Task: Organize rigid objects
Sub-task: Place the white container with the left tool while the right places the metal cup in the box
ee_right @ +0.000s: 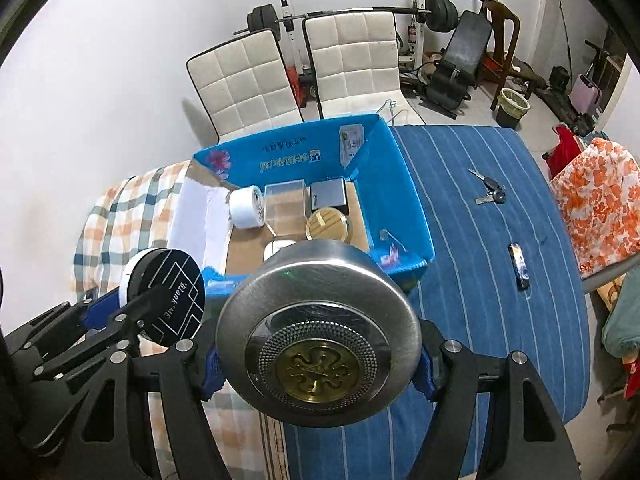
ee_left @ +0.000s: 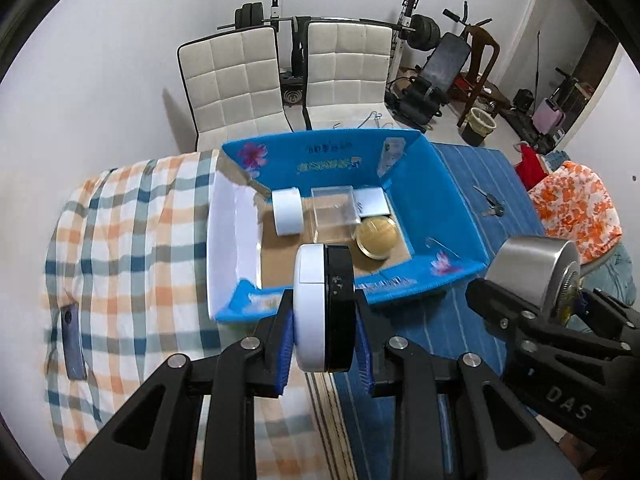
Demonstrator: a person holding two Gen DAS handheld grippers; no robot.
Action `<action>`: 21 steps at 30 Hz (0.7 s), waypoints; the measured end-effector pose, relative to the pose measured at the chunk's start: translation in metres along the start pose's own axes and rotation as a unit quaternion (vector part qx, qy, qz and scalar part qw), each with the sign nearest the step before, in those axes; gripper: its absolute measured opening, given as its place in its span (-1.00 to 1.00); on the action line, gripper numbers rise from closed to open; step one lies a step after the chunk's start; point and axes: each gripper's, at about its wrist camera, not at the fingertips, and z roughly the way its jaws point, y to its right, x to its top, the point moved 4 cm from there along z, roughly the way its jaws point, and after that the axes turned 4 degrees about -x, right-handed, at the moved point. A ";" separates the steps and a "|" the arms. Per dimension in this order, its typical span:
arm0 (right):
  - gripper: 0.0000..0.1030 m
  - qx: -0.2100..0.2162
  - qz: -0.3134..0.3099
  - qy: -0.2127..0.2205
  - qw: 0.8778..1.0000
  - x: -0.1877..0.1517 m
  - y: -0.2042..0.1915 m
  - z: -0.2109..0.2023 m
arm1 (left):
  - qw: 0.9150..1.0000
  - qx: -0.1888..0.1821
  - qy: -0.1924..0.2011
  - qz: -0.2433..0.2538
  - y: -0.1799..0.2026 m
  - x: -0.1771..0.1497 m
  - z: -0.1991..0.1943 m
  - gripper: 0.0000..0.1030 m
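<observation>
Gym gear and two white quilted chairs line the far wall, and nearer to me a table lies under a checked cloth (ee_left: 120, 216) on one half and a blue striped cloth (ee_right: 480, 220) on the other. My left gripper (ee_left: 324, 316) is clamped narrowly on a black-and-white round case (ee_left: 324, 304), held on edge with its flat faces against the pads. My right gripper (ee_right: 320, 356) is spread wide around a steel round tin (ee_right: 320, 320), gripped across its rim, with the brass-patterned lid facing the camera. What matters for the next move is the blue box (ee_left: 436, 216): it sits at twelve o'clock from both tools, open side up, just beyond each held piece. From the left wrist camera the box's long axis runs from about ten o'clock to four o'clock. Inside it a white roll (ee_left: 286, 212), a clear cube (ee_left: 334, 212) and a gold-lidded jar (ee_left: 376, 236) crowd the far end, with bare cardboard floor at the near end. My left hand seems the nearer to that free patch, I'd judge. Both grippers tilt steeply downward, side by side, right at three o'clock of left. Keys (ee_right: 490, 192) and a small dark object (ee_right: 519, 264) lie well apart on the striped cloth.
</observation>
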 end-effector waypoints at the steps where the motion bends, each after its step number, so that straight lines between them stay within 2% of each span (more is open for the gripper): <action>1: 0.42 0.000 0.003 -0.007 1.000 0.005 0.001 0.012 | 1.000 0.001 -0.001 -0.003 -0.003 0.005 0.005 -0.54; 6: 0.42 -0.013 0.000 -0.051 0.999 0.035 0.006 0.085 | 0.999 0.014 -0.033 -0.038 -0.029 0.033 0.055 -0.54; 11: 0.42 -0.036 -0.013 -0.112 0.993 0.050 0.010 0.162 | 0.994 0.020 -0.086 -0.069 -0.050 0.037 0.112 -0.54; 17: 0.43 -0.044 -0.013 -0.169 0.985 0.043 0.015 0.214 | 0.984 0.020 -0.155 -0.085 -0.061 0.021 0.168 -0.54; 21: 0.43 -0.050 -0.014 -0.188 0.981 0.041 0.020 0.238 | 0.980 0.021 -0.174 -0.096 -0.067 0.014 0.184 -0.54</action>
